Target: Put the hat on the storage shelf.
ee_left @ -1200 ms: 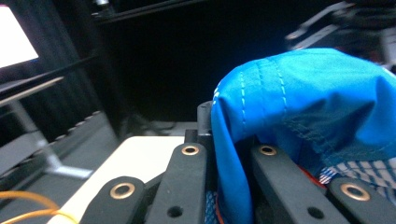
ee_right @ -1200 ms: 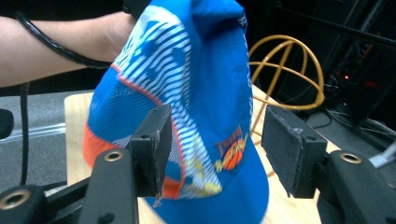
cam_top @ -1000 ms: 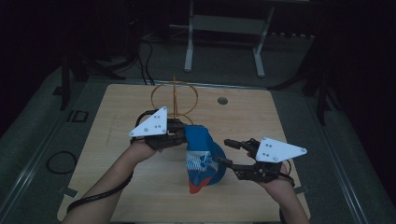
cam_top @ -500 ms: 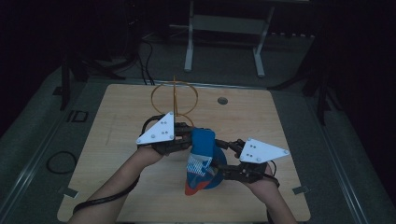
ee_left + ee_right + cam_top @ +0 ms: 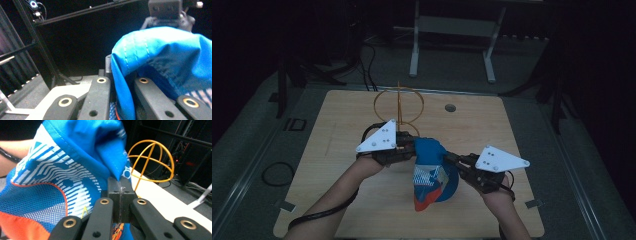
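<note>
While both grippers meet over the middle of the wooden worktop (image 5: pixel 337 150), a blue garment (image 5: pixel 432 172) hangs between them, held up off the surface; the left gripper (image 5: pixel 409 147) grips its upper blue edge from the left side, and in the left gripper view the blue fabric (image 5: pixel 160 65) passes between the two black jaws, which are clamped onto it; the right gripper (image 5: pixel 452 160) takes the cloth from the right, and in the right gripper view its jaw tips are pressed together on a pinched fold of the blue fabric (image 5: pixel 110 152); below that fold the garment shows white stripes, blue mesh and an orange lower part (image 5: pixel 22 227), and in the high view the orange end (image 5: pixel 422 202) droops toward the near edge of the worktop; a yellow wire frame of crossed hoops (image 5: pixel 399 105) stands toward the far edge, behind the left gripper; a small round hole or disc (image 5: pixel 450 107) lies near the far edge to its right; a black cable (image 5: pixel 319 215) trails off the near left corner.
</note>
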A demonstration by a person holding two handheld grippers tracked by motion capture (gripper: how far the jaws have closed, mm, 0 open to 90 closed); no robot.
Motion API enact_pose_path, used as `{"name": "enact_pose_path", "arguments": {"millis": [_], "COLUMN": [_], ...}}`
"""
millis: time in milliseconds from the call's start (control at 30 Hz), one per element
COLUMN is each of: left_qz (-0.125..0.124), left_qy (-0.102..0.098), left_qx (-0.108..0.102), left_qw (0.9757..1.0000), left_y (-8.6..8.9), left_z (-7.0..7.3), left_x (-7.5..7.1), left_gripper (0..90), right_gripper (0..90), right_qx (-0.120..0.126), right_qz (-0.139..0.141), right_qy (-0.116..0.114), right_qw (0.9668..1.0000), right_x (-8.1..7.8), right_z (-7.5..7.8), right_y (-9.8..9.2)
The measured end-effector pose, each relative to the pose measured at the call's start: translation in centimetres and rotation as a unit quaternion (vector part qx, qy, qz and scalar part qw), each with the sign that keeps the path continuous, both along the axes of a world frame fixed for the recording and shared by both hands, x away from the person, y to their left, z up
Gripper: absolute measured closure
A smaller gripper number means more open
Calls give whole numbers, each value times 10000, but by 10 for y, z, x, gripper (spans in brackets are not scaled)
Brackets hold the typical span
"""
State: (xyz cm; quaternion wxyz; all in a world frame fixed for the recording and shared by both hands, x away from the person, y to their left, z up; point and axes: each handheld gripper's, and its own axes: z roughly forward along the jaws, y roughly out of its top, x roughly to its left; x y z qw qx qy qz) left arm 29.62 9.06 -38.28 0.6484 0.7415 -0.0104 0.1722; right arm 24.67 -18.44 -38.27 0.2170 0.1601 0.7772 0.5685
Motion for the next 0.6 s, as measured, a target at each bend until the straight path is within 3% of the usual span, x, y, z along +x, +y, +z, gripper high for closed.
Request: {"name": "enact_pose_path", "arguments": {"millis": [167, 233, 267, 400, 600], "left_qz": [-92, -48, -59, -1, 168], "left_qy": [-59, 34, 182, 323, 213], "left_qx": [165, 227, 308, 321, 393], "left_qw": [9998, 9997, 9993, 9990, 9989], "left_y": [4, 6, 9, 19, 31], "left_z": [-1, 0, 1, 1, 0], "left_x": [-3, -4, -3, -3, -6], "left_gripper": [861, 811, 798, 719, 656], "right_gripper": [900, 900, 900, 900, 900], "right_qx": [54, 40, 46, 123, 162], "right_qz": [9, -5, -10, -64, -149], "right_qy": [-20, -22, -32, -61, -91], "right_qw": [10000, 10000, 10000, 9999, 9997], "right_x": [0, 0, 0, -1, 0], "right_z": [7, 10, 11, 16, 22], "right_y": [-6, -8, -9, -15, -22]}}
